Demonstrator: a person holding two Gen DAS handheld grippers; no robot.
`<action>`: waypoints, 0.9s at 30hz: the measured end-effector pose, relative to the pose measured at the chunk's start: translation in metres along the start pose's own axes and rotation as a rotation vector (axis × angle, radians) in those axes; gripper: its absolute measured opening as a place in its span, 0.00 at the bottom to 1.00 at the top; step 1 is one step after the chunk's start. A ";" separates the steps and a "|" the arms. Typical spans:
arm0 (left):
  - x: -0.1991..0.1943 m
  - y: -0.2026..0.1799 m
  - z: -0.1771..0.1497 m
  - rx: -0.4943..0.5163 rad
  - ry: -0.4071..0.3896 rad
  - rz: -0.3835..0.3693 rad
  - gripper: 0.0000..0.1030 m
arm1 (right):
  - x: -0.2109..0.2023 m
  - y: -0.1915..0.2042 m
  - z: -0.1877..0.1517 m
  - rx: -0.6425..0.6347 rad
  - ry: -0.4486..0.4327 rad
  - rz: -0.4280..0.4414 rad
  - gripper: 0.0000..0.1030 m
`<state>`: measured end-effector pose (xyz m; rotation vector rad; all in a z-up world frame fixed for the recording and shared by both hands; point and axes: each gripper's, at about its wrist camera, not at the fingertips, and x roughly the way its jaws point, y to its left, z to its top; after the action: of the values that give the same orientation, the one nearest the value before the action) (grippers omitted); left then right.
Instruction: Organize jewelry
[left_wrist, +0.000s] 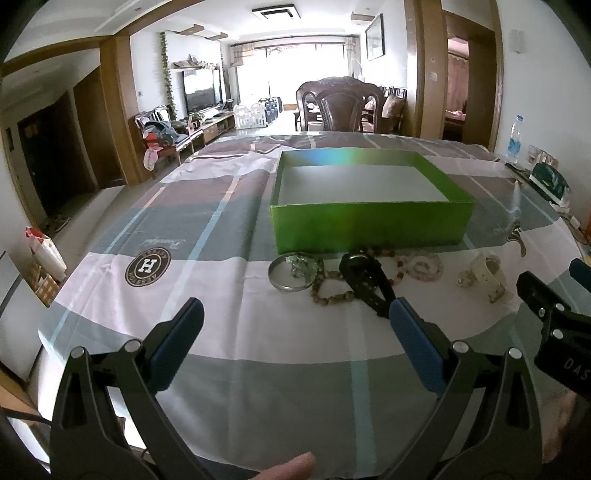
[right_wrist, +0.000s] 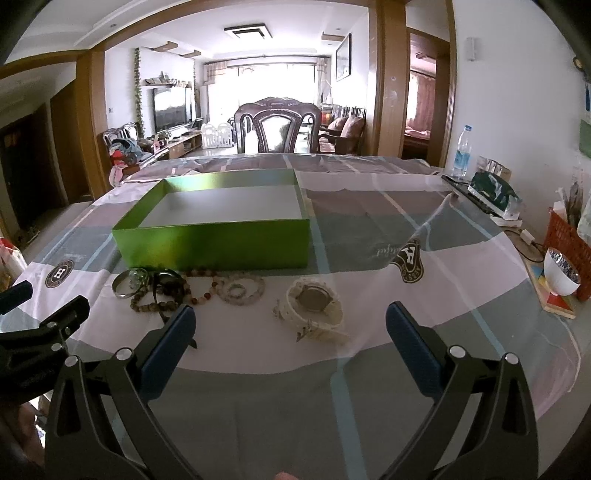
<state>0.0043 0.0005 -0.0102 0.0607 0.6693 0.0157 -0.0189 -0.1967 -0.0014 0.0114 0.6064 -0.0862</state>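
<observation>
An open green box (left_wrist: 369, 225) (right_wrist: 218, 240) stands on the table, empty inside. In front of it lie a silver bangle (left_wrist: 291, 273) (right_wrist: 127, 284), a black watch (left_wrist: 365, 277) (right_wrist: 168, 288), a brown bead string (left_wrist: 332, 291) (right_wrist: 199, 291), a clear bead bracelet (left_wrist: 424, 267) (right_wrist: 242, 290) and a white watch (left_wrist: 484, 277) (right_wrist: 314, 306). My left gripper (left_wrist: 295, 321) is open and empty, short of the jewelry. My right gripper (right_wrist: 290, 325) is open and empty, just before the white watch.
A checked tablecloth (left_wrist: 221, 229) covers the table. A water bottle (right_wrist: 461, 151), a green packet (right_wrist: 495, 192), a white bowl (right_wrist: 561, 273) and a red basket (right_wrist: 569, 240) stand along the right edge. A dark chair (right_wrist: 277, 125) stands at the far side.
</observation>
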 end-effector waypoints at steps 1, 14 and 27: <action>0.000 0.000 0.000 -0.001 0.000 0.000 0.97 | 0.000 0.000 0.000 0.000 0.000 0.000 0.97; -0.003 -0.002 0.001 0.009 -0.018 -0.035 0.97 | 0.002 0.001 0.000 0.005 0.005 0.006 0.97; 0.012 -0.007 -0.003 0.022 0.039 -0.039 0.96 | 0.021 -0.007 -0.003 0.008 0.064 -0.047 0.97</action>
<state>0.0120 -0.0057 -0.0203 0.0683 0.7097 -0.0279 -0.0043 -0.2047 -0.0160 0.0080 0.6709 -0.1345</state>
